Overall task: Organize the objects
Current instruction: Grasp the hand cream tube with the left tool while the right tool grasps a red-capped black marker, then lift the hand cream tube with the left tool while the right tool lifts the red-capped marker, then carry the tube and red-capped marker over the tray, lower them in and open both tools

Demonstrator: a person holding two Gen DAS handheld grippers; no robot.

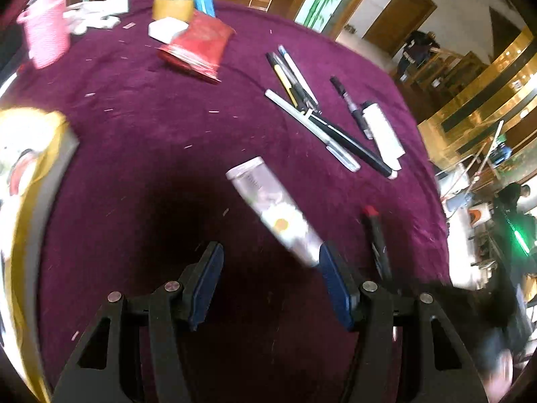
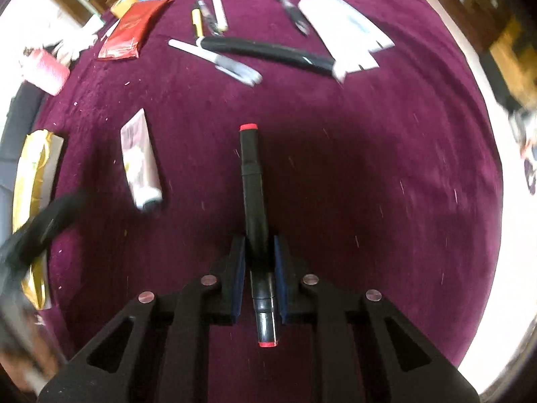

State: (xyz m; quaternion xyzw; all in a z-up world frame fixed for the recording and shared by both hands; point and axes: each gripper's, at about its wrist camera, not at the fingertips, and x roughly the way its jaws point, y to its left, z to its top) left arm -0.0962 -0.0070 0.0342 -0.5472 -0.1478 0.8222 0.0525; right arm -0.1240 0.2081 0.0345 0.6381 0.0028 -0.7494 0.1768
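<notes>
The black marker with red ends [image 2: 254,201] sat pinched between the jaws of my right gripper [image 2: 260,252], its far tip pointing up the purple worktop [image 2: 386,168]. Left of the marker lay a pale tube [image 2: 139,161], and beyond the marker's far tip a cluster of pens [image 2: 235,53]. My left gripper [image 1: 270,262] hung with jaws spread and nothing between them, the tube just beside its right finger.
</notes>
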